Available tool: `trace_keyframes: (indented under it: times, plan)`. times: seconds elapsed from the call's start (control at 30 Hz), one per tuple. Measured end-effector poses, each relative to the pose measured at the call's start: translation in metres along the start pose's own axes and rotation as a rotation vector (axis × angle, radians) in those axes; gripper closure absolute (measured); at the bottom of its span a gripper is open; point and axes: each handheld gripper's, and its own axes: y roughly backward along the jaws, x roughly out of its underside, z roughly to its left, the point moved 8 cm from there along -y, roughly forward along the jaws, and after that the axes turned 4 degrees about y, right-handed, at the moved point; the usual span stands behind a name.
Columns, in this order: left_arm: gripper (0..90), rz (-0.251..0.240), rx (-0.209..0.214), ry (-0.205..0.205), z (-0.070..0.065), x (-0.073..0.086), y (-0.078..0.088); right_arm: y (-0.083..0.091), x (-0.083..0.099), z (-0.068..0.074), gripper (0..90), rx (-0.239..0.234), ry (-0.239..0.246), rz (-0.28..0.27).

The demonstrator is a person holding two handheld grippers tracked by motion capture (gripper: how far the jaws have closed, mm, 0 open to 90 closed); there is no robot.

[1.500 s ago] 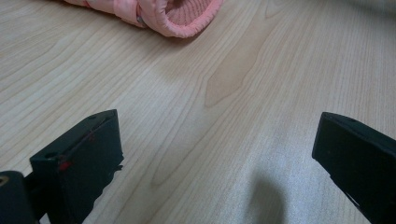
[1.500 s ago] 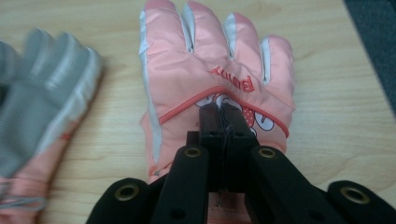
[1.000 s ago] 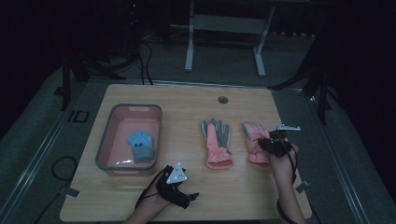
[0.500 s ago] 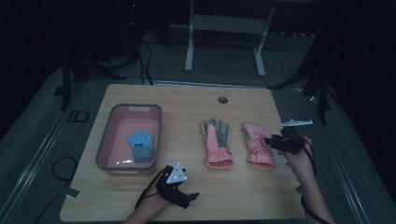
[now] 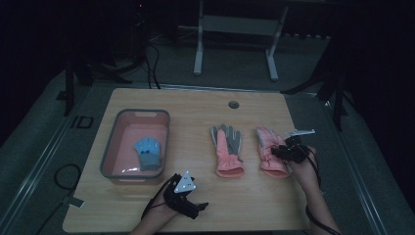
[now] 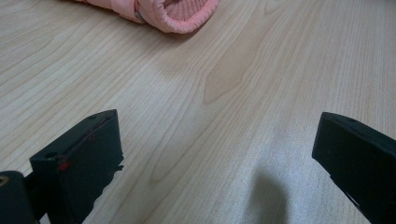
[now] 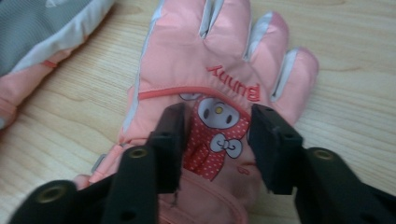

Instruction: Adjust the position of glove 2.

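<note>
Two pink gloves lie side by side on the wooden table [image 5: 195, 112]. The middle glove [image 5: 227, 149] [image 7: 42, 32] shows grey fingers; its cuff [image 6: 173, 11] faces my left gripper. The right glove [image 5: 268, 152] [image 7: 224, 60] lies back up, with a cartoon print and the word "Bunny". My right gripper [image 5: 280, 152] [image 7: 217, 123] hovers low over that print, jaws part open on either side of it, having just been closing; the pads press on nothing. My left gripper [image 5: 195, 203] [image 6: 217, 154] rests near the table's front edge, jaws wide open over bare wood.
A pink basin [image 5: 142, 113] stands at the table's left with a small blue glove [image 5: 148, 152] inside. A round cable hole [image 5: 233, 104] sits near the far edge. Beyond the table is dark floor with a white stand [image 5: 235, 24].
My right gripper swung out to the right past the glove, then came back left and lower over the glove's back. The left gripper and the gloves stayed put.
</note>
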Motion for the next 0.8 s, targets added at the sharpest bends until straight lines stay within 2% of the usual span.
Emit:
trace_keyframes:
  times: [0.13, 0.27, 0.47, 0.53, 0.63, 0.7, 0.8]
  plan:
    - [1.8, 0.001, -0.001, -0.002, 0.0, 0.0, 0.0, -0.005, 0.003, 0.004, 71.6, -0.037, -0.009, 0.002]
    - [1.9, 0.002, -0.003, -0.004, 0.0, 0.0, 0.0, -0.006, 0.004, 0.008, 83.1, -0.038, 0.012, -0.001]
    - [1.8, 0.003, -0.004, -0.002, 0.0, 0.0, -0.001, -0.002, 0.005, 0.009, 88.8, -0.024, -0.024, -0.04]
    - [1.9, 0.001, -0.003, 0.0, 0.0, 0.0, 0.0, 0.006, 0.002, 0.008, 89.4, -0.023, -0.057, -0.061]
    - [1.9, 0.002, -0.004, 0.0, 0.0, 0.0, -0.001, 0.02, -0.006, 0.011, 89.5, 0.007, -0.047, -0.082]
    - [1.9, 0.002, -0.004, -0.001, 0.0, 0.0, -0.001, 0.03, -0.012, 0.013, 89.5, 0.007, -0.056, -0.095]
    - [1.9, 0.003, -0.005, -0.002, 0.0, 0.0, -0.001, 0.048, -0.025, 0.015, 89.5, 0.033, -0.067, -0.122]
